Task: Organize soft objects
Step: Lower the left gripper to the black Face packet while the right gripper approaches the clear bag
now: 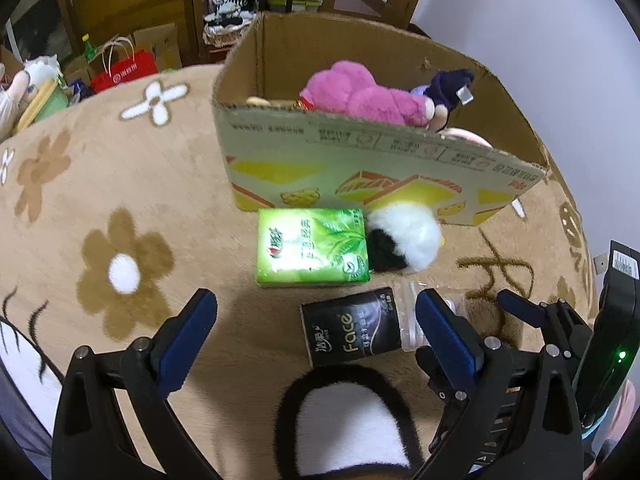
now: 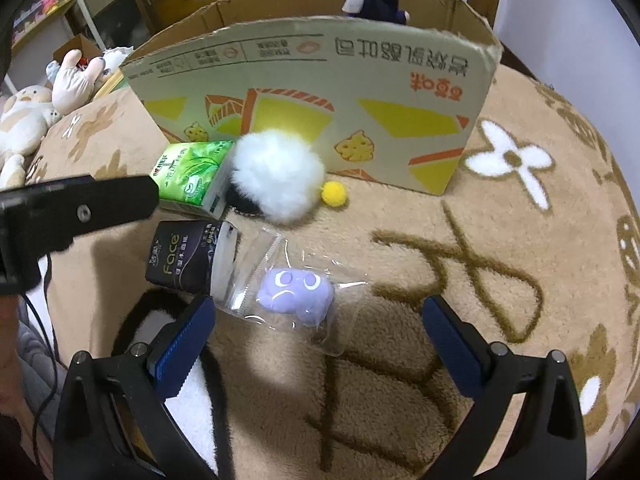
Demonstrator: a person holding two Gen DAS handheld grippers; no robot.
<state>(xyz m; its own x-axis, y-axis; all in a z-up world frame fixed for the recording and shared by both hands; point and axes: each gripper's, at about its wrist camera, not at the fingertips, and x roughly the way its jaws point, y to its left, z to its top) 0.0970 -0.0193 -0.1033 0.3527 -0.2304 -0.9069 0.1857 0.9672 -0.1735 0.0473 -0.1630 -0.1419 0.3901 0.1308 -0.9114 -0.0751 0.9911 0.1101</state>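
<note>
Both claws spread, left claw (image 1: 316,320), right claw (image 2: 320,332), tissue packs (image 1: 312,248) crowding cardboard box (image 1: 360,168)

Tan flower-patterned rug (image 1: 120,184), wooden furniture (image 1: 132,4) behind, pale wall (image 1: 520,12).

Right gripper (image 2: 318,330) open above bagged purple toy (image 2: 296,294) on tan flower-patterned blanket (image 2: 520,240).
The toy lies in a clear zip bag (image 2: 280,280) touching the black "Face" tissue pack (image 2: 182,258). Beyond: green tissue pack (image 2: 192,178), white pompom (image 2: 278,174), yellow ball (image 2: 334,194), and cardboard box (image 2: 320,100). Left gripper (image 2: 76,210) enters at left.
</note>
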